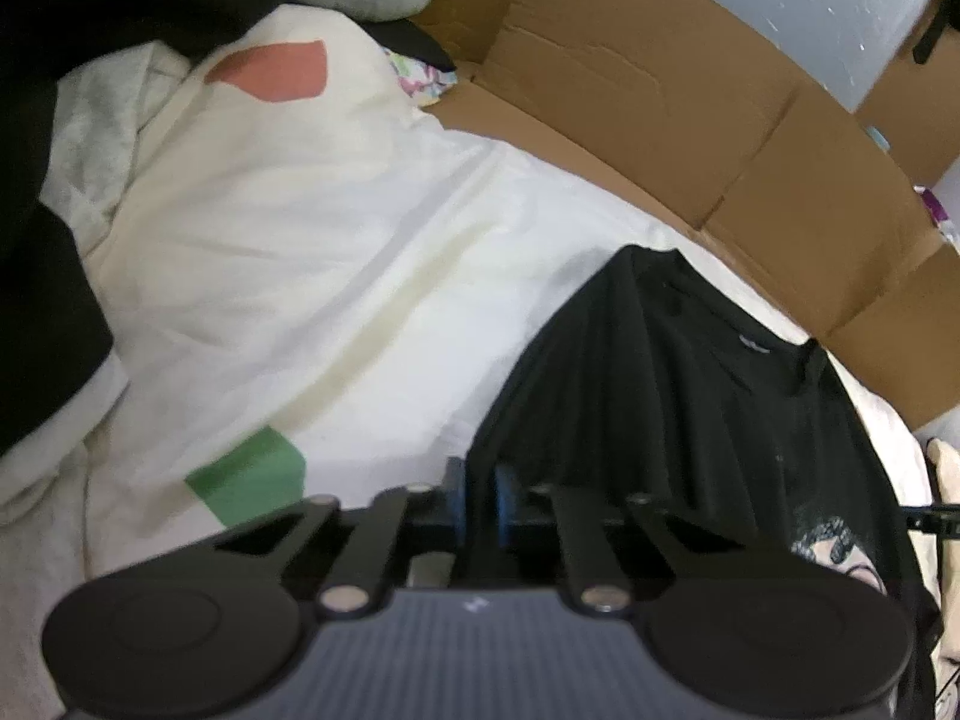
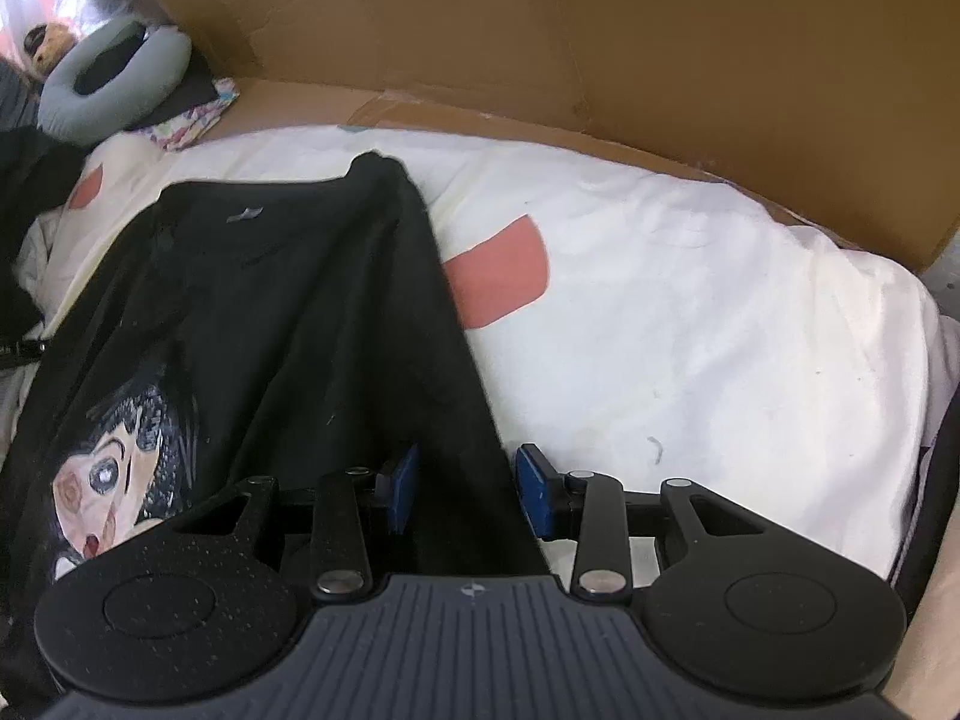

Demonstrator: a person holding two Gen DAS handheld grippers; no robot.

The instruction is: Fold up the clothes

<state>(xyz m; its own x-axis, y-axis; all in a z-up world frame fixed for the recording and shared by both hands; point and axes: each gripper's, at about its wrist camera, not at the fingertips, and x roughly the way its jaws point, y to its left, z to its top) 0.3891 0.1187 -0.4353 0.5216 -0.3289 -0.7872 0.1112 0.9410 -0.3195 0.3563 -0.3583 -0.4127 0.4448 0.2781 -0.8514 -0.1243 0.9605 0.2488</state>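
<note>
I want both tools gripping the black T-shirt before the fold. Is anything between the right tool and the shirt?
Nothing visible. The black T-shirt's edge already lies between the open right tool's blue pads, with no other item in the gap.

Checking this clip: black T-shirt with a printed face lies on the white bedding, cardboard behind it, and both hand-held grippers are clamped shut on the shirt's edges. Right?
Not quite. The left hand-held gripper is shut on the black T-shirt, but the right wrist view shows the right hand-held gripper open, with the shirt's edge between its blue pads. The white bedding and cardboard are correct.

White bedspread [image 2: 690, 312] with coloured patches, cardboard sheets [image 2: 540, 30] behind, grey cushion [image 2: 108, 90].
</note>
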